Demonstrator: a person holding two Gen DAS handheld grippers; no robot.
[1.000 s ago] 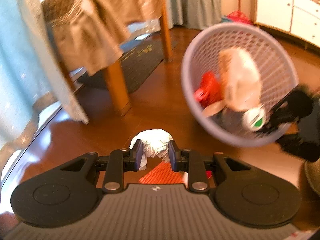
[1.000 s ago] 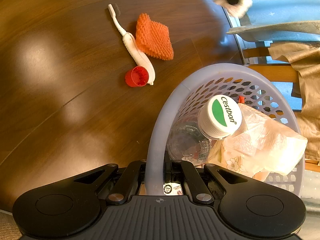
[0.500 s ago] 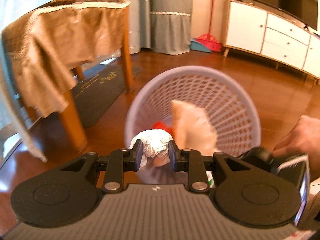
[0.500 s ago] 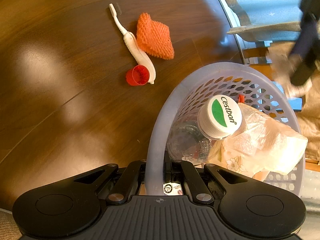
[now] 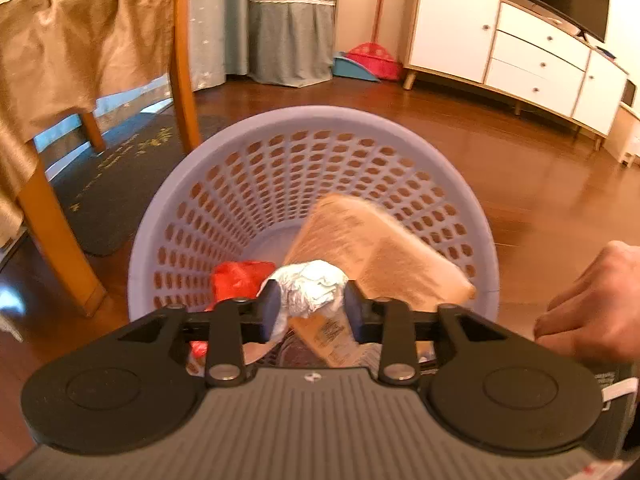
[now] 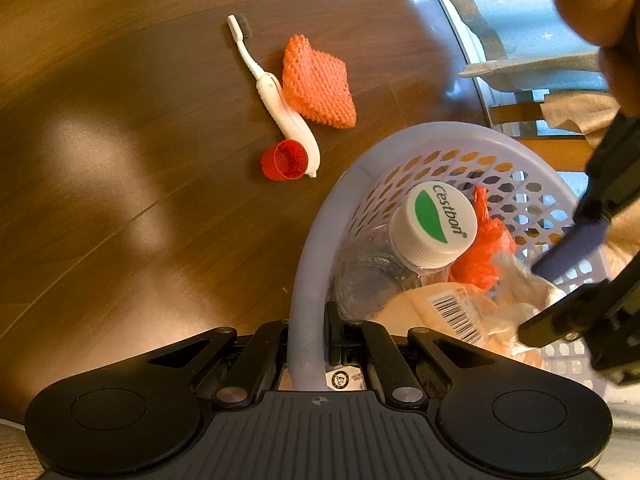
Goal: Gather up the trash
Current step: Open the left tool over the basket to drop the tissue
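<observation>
Foil wad held over the tilted trash basket

The left gripper [image 5: 310,306] pinches a crumpled foil ball [image 5: 310,290] at lower centre, over the mouth of the lavender basket [image 5: 256,188]. The right gripper [image 6: 316,342] has its fingers pressed onto the basket rim at lower centre. On the wooden surface [image 6: 120,200], upper centre, lie a toothbrush [image 6: 276,100], orange mesh [image 6: 318,84] and red cap [image 6: 285,159].

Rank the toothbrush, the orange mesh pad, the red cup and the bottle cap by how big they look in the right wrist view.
1. Toothbrush, longest.
2. Orange mesh pad.
3. Bottle cap, though it sits nearer the camera in the basket, so its true size against the pad is unsure.
4. Red cup.
</observation>
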